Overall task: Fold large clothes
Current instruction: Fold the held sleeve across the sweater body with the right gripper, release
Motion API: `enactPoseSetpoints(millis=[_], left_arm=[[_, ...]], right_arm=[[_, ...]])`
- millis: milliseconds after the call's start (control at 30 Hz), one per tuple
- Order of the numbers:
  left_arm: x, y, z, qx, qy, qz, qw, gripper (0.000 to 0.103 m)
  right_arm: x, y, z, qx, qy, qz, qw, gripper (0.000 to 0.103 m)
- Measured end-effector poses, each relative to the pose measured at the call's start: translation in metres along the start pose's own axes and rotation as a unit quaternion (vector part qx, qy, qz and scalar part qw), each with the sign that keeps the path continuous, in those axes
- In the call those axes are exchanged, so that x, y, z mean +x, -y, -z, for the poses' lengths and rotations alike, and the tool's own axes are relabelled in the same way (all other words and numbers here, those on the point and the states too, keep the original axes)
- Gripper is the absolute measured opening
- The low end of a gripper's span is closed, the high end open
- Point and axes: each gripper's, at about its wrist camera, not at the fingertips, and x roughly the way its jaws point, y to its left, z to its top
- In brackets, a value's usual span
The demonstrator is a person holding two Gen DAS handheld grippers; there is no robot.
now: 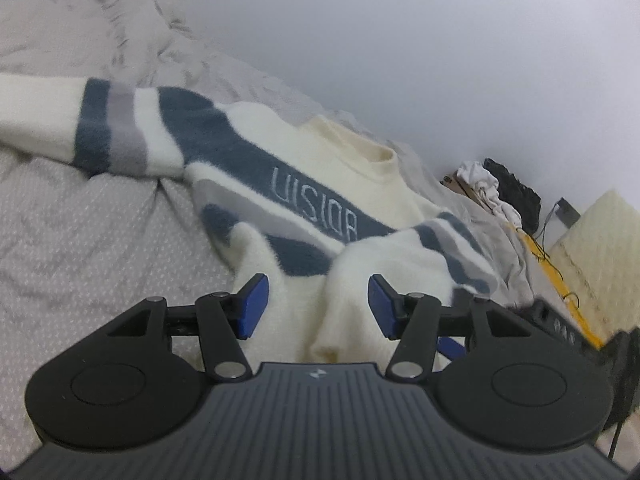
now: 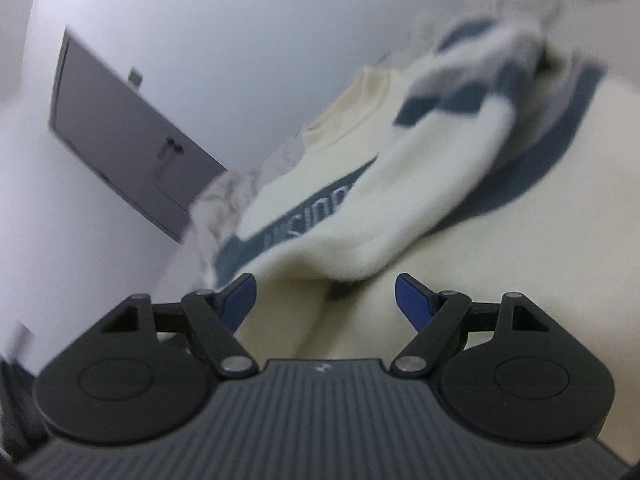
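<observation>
A fluffy cream sweater (image 1: 320,160) with blue and grey stripes and pale lettering lies face up on the grey bed cover (image 1: 100,232). One sleeve (image 1: 100,124) stretches out to the left. The other sleeve (image 1: 400,256) is folded in across the body, its cuff toward me. My left gripper (image 1: 318,304) hovers open over that cuff and the sweater's lower part, blue pads (image 1: 252,308) apart with cloth showing between them. In the right wrist view the sweater (image 2: 320,168) and folded sleeve (image 2: 420,200) are blurred; my right gripper (image 2: 325,300) stands wide open above the cloth, holding nothing.
A crumpled grey duvet (image 1: 80,32) is heaped at the bed's far left. Beyond the bed stands a box with white and black clothes (image 1: 496,192), yellow cables and a cream foam pad (image 1: 596,248). A dark panel (image 2: 120,136) hangs on the pale wall.
</observation>
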Motion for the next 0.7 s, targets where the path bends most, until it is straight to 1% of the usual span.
enactPoseSetpoints(millis=[33, 133, 267, 467, 533, 667, 700], left_arm=[[0.001, 0.001, 0.0, 0.005, 0.002, -0.002, 1.0, 0.06], [0.004, 0.004, 0.001, 0.022, 0.005, -0.003, 0.9997, 0.06], [0.007, 0.007, 0.002, 0.039, 0.006, 0.002, 0.9992, 0.055], [0.007, 0.009, 0.003, 0.043, 0.0, 0.004, 0.9991, 0.054], [0.006, 0.01, 0.003, 0.047, -0.002, 0.0, 0.9989, 0.054], [0.006, 0.01, 0.003, 0.051, -0.002, 0.0, 0.9987, 0.054], [0.006, 0.009, 0.003, 0.051, 0.0, 0.0, 0.9987, 0.054]], right_arm=[[0.005, 0.003, -0.001, 0.017, -0.003, -0.012, 1.0, 0.071], [0.014, 0.01, -0.004, 0.056, -0.005, -0.042, 0.998, 0.062], [0.023, 0.022, -0.007, 0.13, -0.012, -0.084, 0.988, 0.062], [0.018, 0.022, -0.009, 0.189, -0.009, -0.112, 0.976, 0.064], [0.019, 0.018, -0.01, 0.188, -0.015, -0.113, 0.976, 0.063], [0.032, 0.008, -0.005, 0.166, -0.032, -0.084, 0.982, 0.061], [0.035, 0.006, -0.004, 0.162, -0.036, -0.071, 0.983, 0.048]])
